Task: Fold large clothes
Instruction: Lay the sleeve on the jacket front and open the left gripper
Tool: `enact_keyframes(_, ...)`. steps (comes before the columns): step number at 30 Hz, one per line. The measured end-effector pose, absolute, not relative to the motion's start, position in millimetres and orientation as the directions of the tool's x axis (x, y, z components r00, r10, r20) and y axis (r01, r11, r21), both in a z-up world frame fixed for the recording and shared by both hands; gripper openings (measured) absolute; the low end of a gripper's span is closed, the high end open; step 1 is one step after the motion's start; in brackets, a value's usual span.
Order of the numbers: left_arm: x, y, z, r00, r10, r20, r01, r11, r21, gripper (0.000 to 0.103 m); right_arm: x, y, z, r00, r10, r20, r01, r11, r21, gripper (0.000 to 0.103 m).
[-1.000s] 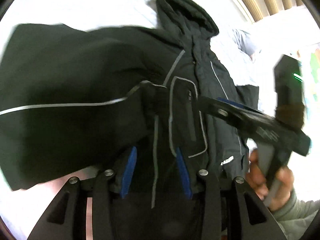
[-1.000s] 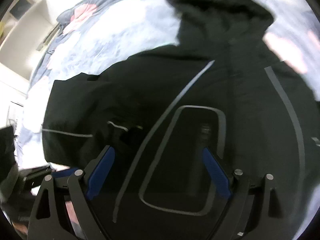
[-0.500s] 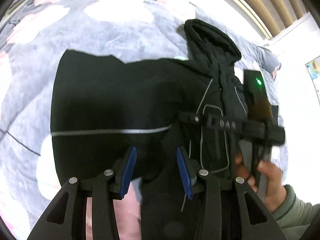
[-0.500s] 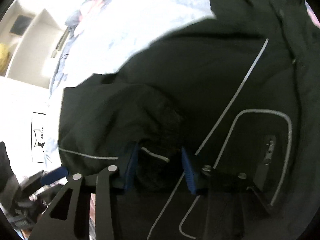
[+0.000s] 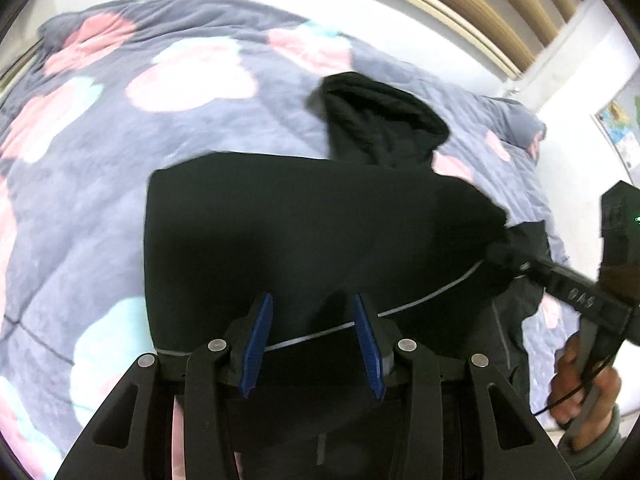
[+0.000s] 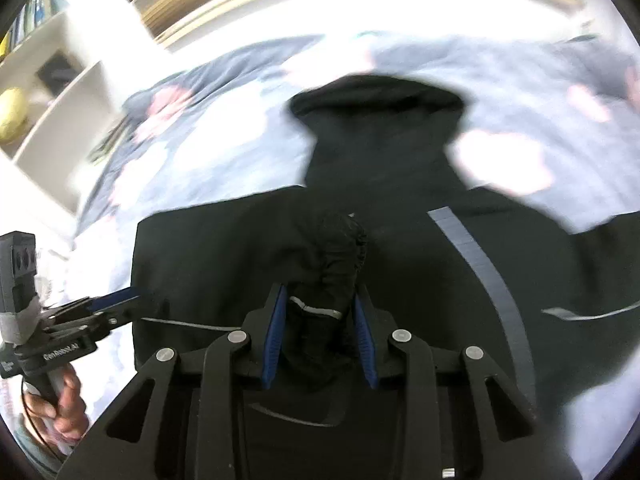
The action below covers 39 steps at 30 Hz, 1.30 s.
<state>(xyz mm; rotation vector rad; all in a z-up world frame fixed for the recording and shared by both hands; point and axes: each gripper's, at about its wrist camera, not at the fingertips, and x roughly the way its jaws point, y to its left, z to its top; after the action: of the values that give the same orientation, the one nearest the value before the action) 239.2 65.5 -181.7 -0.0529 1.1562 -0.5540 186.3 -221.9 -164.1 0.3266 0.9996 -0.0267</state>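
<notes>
A large black hooded jacket [image 5: 320, 232] with thin grey piping lies on the bed, hood [image 5: 376, 120] pointing away. Its sleeve is folded across the body. My left gripper [image 5: 312, 340] is shut on the jacket's near fabric, just under a grey stripe. My right gripper [image 6: 320, 336] is shut on the bunched sleeve cuff [image 6: 336, 248] and holds it over the jacket's chest. The right gripper also shows in the left wrist view [image 5: 504, 252], at the sleeve's end. The left gripper shows in the right wrist view [image 6: 120, 300], at the jacket's left edge.
A grey-blue quilt [image 5: 120, 152] with pink and pale blobs covers the bed under the jacket. A wooden-trimmed wall [image 5: 460, 4] runs behind the bed. White shelves [image 6: 44, 96] stand at the left in the right wrist view.
The right gripper has closed on the sleeve cuff and carried it across the jacket's front. Both grippers have pulled back, so the hood and more quilt now show.
</notes>
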Motion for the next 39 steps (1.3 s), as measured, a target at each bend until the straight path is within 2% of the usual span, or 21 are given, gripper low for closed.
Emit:
enact_keyframes(3, 234.9, 32.2, -184.7, 0.260, -0.460, -0.849, 0.427, 0.843, -0.326, 0.043, 161.0, -270.4, -154.3, 0.549, 0.018, -0.836, 0.246, 0.952, 0.182, 0.037)
enact_keyframes(7, 233.3, -14.3, -205.1, 0.224, -0.448, -0.865, 0.467, 0.829, -0.308, 0.043, 136.6, -326.2, -171.6, 0.497, -0.064, -0.865, 0.335, 0.934, 0.123, 0.037)
enact_keyframes(10, 239.7, -41.6, -235.3, 0.202, -0.391, -0.898, 0.463, 0.846, -0.264, 0.043, 127.7, -356.9, -205.6, 0.436, -0.083, -0.896, 0.397, 0.912, 0.109, 0.037)
enact_keyframes(13, 250.7, -60.0, -275.0, 0.177, -0.297, -0.938, 0.432, 0.880, -0.197, 0.043, 127.6, -377.4, -247.0, 0.343, -0.167, -0.924, 0.437, 0.899, 0.000, 0.036)
enact_keyframes(14, 255.6, -63.1, -291.9, 0.162, -0.267, -0.950, 0.416, 0.891, -0.179, 0.043, 129.7, -385.3, -266.6, 0.305, -0.168, -0.938, 0.444, 0.896, -0.016, 0.036)
enact_keyframes(18, 262.6, -69.3, -320.8, 0.160, -0.227, -0.961, 0.402, 0.904, -0.147, 0.044, 129.2, -403.0, -303.7, 0.273, -0.063, -0.960, 0.490, 0.868, 0.082, 0.036)
enact_keyframes(22, 262.3, -81.0, -322.8, 0.182, -0.175, -0.968, 0.438, 0.896, -0.079, 0.047, 131.1, -403.3, -291.0, 0.281, -0.063, -0.958, 0.487, 0.869, 0.086, 0.037)
enact_keyframes(24, 263.1, -82.1, -316.6, 0.178, -0.170, -0.969, 0.431, 0.899, -0.079, 0.047, 131.9, -397.5, -273.6, 0.317, -0.042, -0.948, 0.466, 0.877, 0.117, 0.043)
enact_keyframes(26, 261.3, -78.7, -302.1, 0.171, -0.204, -0.964, 0.418, 0.901, -0.117, 0.047, 130.9, -384.7, -252.4, 0.376, -0.017, -0.926, 0.433, 0.887, 0.160, 0.065)
enact_keyframes(27, 260.2, -77.3, -293.5, 0.175, -0.225, -0.959, 0.412, 0.901, -0.136, 0.047, 132.5, -375.2, -243.8, 0.403, -0.004, -0.915, 0.409, 0.895, 0.176, 0.067)
enact_keyframes(30, 250.3, -64.2, -265.4, 0.223, -0.260, -0.939, 0.397, 0.905, -0.156, 0.047, 140.0, -335.1, -234.0, 0.430, 0.018, -0.903, 0.311, 0.935, 0.168, 0.067)
enact_keyframes(33, 242.0, -44.9, -254.8, 0.270, -0.231, -0.935, 0.351, 0.928, -0.127, 0.049, 151.4, -304.5, -264.8, 0.361, 0.043, -0.931, 0.286, 0.946, 0.154, 0.067)
enact_keyframes(37, 243.8, -23.1, -293.3, 0.153, -0.178, -0.972, 0.276, 0.952, -0.131, 0.050, 165.8, -289.0, -333.0, 0.174, 0.048, -0.984, 0.320, 0.942, 0.102, 0.067)
enact_keyframes(39, 243.1, -24.3, -313.6, 0.120, -0.167, -0.979, 0.291, 0.948, -0.126, 0.050, 166.4, -287.7, -340.3, 0.198, 0.032, -0.980, 0.326, 0.940, 0.096, 0.067)
